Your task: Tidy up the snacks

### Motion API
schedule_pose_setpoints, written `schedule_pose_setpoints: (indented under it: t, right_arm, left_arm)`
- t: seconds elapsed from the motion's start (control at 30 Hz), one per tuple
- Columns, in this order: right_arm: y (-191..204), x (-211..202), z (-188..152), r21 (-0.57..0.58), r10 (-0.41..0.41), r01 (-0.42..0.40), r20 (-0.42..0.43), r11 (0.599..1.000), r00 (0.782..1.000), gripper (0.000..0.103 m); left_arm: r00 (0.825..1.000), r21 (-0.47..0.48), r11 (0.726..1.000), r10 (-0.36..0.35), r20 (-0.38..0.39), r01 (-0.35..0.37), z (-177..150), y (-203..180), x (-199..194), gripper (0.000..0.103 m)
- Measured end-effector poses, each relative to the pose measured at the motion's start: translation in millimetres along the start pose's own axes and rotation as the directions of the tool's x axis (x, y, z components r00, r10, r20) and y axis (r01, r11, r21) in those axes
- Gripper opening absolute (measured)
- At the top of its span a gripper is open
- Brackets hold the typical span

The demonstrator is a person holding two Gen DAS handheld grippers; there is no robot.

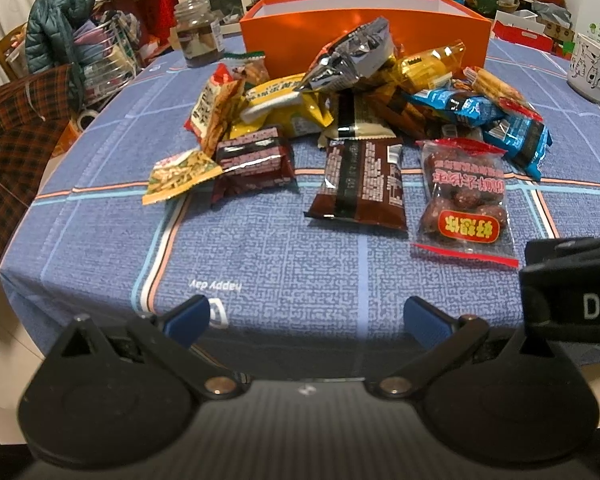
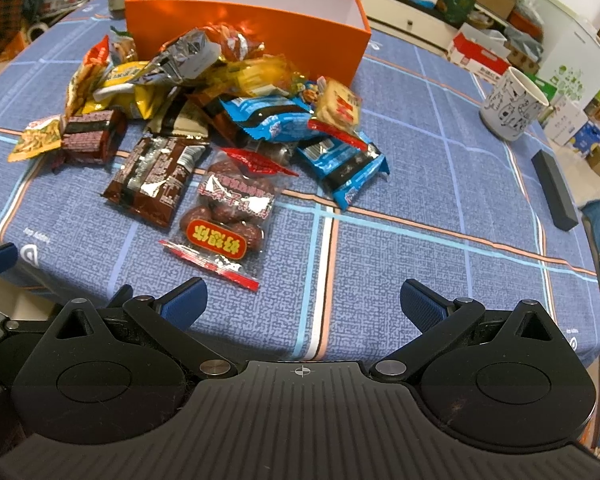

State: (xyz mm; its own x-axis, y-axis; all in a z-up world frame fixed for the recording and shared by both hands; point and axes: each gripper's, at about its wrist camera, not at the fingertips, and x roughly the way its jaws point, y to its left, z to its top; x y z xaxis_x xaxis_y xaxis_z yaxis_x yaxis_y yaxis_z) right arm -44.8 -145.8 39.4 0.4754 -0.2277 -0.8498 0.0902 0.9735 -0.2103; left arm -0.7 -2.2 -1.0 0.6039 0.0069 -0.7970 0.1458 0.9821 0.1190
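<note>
Left hand-held gripper (image 1: 307,316) spread, empty, above near table (image 1: 100,240) edge. Right hand-held gripper (image 2: 303,300) likewise spread, empty. Heap of mixed foil and plastic snack packets (image 2: 204,120) on blue checked tablecloth, touching open orange cardboard box (image 2: 244,24) behind.

Blue checked tablecloth (image 2: 400,208) under snack pile (image 2: 204,112), orange box (image 2: 244,36) (open-topped), mug (image 2: 512,108), jar (image 1: 198,32).
</note>
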Motion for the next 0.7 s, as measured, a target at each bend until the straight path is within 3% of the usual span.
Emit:
schedule_pose_setpoints:
  t: [0.4, 0.53, 0.57, 0.63, 0.7]
  right_arm:
    - [0.2, -0.5, -0.4, 0.001, 0.008, -0.008, 0.009, 1.000, 1.000, 0.096]
    - [-17.4, -18.4, 1.3, 0.077, 0.041, -0.050, 0.120, 0.996, 0.992, 0.096]
    - [-24.8, -28.6, 1.5, 0.103, 0.042, -0.062, 0.184, 0.993, 0.982, 0.096]
    - [-37.5, -53.4, -0.3, 0.136, -0.004, -0.045, 0.338, 0.990, 0.941, 0.096]
    - [-48.3, -80.5, -6.2, 0.161, -0.081, 0.001, 0.494, 0.987, 0.865, 0.096]
  left_arm:
    - [1.000, 0.005, 1.000, -0.004, 0.007, 0.003, -0.4, -0.5, -2.1, 0.102]
    - [0.997, -0.024, 0.999, -0.020, 0.073, 0.022, 3.2, 9.3, -16.9, 0.102]
    - [0.995, -0.037, 0.999, -0.020, 0.102, 0.024, 5.3, 13.9, -22.9, 0.102]
    - [0.985, -0.067, 0.998, -0.001, 0.175, 0.013, 9.7, 26.1, -36.1, 0.102]
    - [0.968, -0.099, 0.995, 0.038, 0.249, -0.013, 11.5, 39.3, -48.3, 0.102]
